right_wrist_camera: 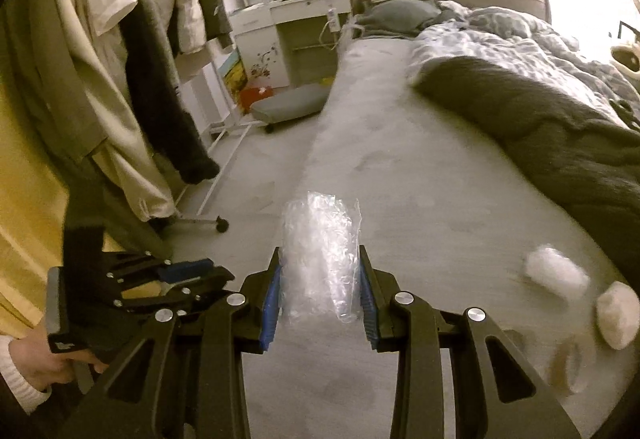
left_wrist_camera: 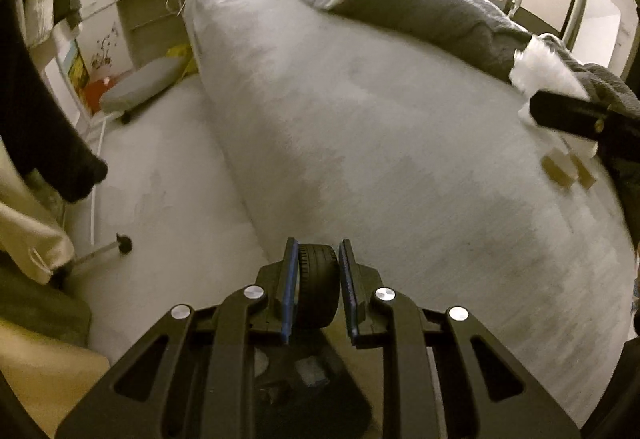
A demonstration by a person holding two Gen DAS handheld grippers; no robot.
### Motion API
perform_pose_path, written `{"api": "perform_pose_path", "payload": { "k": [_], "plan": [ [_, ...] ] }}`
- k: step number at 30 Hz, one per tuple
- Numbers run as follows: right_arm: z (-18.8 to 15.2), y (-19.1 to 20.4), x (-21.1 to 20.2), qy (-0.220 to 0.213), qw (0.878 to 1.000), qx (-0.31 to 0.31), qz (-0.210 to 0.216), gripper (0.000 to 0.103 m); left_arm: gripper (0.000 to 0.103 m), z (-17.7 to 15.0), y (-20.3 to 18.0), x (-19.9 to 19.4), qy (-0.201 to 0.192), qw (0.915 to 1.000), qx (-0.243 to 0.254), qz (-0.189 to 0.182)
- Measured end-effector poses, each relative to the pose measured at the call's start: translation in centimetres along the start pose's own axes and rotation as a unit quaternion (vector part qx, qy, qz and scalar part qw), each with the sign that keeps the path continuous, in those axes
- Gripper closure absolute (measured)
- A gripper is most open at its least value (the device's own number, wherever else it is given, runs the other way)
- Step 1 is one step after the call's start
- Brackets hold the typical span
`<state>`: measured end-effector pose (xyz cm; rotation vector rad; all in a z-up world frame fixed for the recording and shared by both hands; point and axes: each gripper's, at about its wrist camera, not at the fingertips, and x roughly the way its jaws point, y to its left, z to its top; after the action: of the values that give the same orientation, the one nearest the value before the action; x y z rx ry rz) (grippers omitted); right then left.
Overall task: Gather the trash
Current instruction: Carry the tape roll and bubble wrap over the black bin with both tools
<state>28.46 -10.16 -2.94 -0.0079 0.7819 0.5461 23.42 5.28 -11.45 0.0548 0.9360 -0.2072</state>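
In the left wrist view my left gripper (left_wrist_camera: 319, 253) is shut on a small black toy tyre (left_wrist_camera: 318, 287), held over the edge of the grey bed (left_wrist_camera: 360, 119). In the right wrist view my right gripper (right_wrist_camera: 319, 257) is shut on a crumpled wad of clear plastic wrap (right_wrist_camera: 320, 239). The right gripper (left_wrist_camera: 560, 111) also shows at the right edge of the left wrist view, with the white plastic (left_wrist_camera: 540, 67) sticking out of it. Two white crumpled wads (right_wrist_camera: 556, 271) (right_wrist_camera: 618, 315) and a blurred cardboard ring (right_wrist_camera: 568, 363) lie on the mattress to the right. My left gripper (right_wrist_camera: 212, 271) is at the lower left of the right wrist view.
A dark blanket (right_wrist_camera: 540, 127) and a rumpled duvet (right_wrist_camera: 500, 39) cover the far side of the bed. Hanging clothes on a wheeled rack (right_wrist_camera: 120, 79) fill the left. A low grey stool (right_wrist_camera: 288, 103) and a white dressing table (right_wrist_camera: 304, 11) stand by the bed's head. A hand (right_wrist_camera: 40, 363) holds the left gripper.
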Motion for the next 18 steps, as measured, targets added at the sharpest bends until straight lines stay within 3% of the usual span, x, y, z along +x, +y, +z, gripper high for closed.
{"api": "perform_pose_path", "payload": {
  "k": [9, 18],
  "plan": [
    [0.4, 4.9, 2.6, 0.019, 0.999, -0.027, 0.037, 0.068, 0.081, -2.8, 3.4, 1.2, 0.036, 0.9991, -0.018, 0.015],
    [0.2, 8.5, 5.5, 0.049, 0.996, -0.035, 0.067, 0.068, 0.081, -6.3, 5.7, 2.8, 0.087, 0.995, -0.047, 0.006]
  ]
}}
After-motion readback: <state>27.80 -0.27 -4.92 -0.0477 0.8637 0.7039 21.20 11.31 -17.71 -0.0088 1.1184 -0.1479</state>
